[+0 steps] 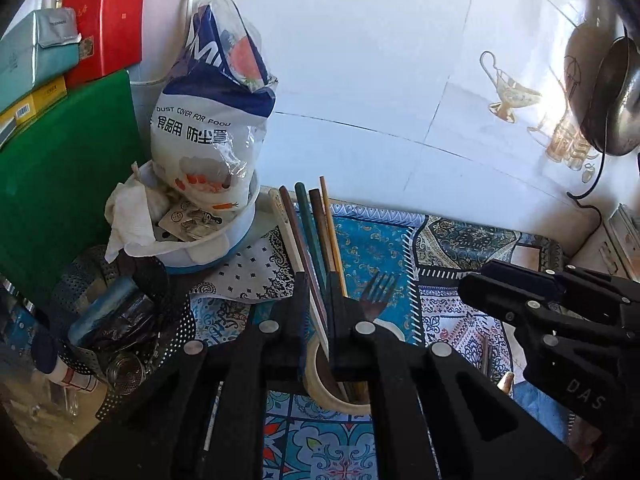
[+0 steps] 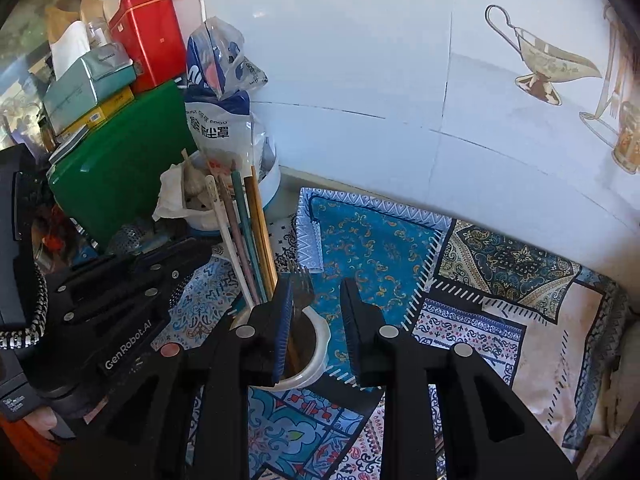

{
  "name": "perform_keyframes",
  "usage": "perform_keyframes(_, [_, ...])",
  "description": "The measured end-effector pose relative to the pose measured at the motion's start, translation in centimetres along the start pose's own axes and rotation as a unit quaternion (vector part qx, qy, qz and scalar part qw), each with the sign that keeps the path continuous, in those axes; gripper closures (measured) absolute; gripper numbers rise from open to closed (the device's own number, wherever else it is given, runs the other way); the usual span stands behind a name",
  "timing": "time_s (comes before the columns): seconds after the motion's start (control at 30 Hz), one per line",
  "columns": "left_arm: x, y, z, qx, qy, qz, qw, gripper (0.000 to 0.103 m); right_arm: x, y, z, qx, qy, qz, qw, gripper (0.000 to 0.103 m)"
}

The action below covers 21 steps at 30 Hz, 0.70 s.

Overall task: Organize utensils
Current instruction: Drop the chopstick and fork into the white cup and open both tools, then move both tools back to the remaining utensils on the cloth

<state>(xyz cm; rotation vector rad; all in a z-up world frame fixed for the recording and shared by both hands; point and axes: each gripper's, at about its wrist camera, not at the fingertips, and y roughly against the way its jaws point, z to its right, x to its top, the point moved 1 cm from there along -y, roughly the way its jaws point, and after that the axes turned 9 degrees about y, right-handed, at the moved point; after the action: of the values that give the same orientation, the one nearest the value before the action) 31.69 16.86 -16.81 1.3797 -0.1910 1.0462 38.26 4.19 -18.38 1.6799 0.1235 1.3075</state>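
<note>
A cream cup (image 1: pixel 316 380) stands on the patterned cloth (image 1: pixel 376 236). Several chopsticks (image 1: pixel 310 220) in white, brown, green and yellow lean out of it to the upper left. They pass between the fingers of my left gripper (image 1: pixel 320 284), which is shut on the bundle just above the rim. A dark fork (image 1: pixel 376 292) stands in the same cup, tines up. In the right wrist view my right gripper (image 2: pixel 316 288) hangs open over the cup (image 2: pixel 322 344). The fork (image 2: pixel 299 278) is beside its left finger, not clamped. The chopsticks (image 2: pixel 256 224) rise left of it.
A white bowl (image 1: pixel 208 256) holding a plastic bag and tissue sits behind the cup, next to a green box (image 1: pixel 68 176) and a red tin (image 1: pixel 108 20). A perforated metal basket (image 1: pixel 120 320) lies at the left. A pan (image 1: pixel 616 96) hangs on the tiled wall.
</note>
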Motion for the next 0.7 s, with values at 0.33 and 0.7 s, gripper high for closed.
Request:
perform_keyframes(0.33, [-0.6,4.7,2.7,-0.011,-0.040,0.013,0.9991,0.084,-1.8,5.1,0.6,-0.040,-0.005,0.030,0.999,0.070])
perform_keyframes(0.7, [-4.0,5.5,7.6,-0.037,-0.093,-0.013,0.9948,0.073,-7.8,9.2,3.9,-0.088,-0.057,0.013,0.994,0.068])
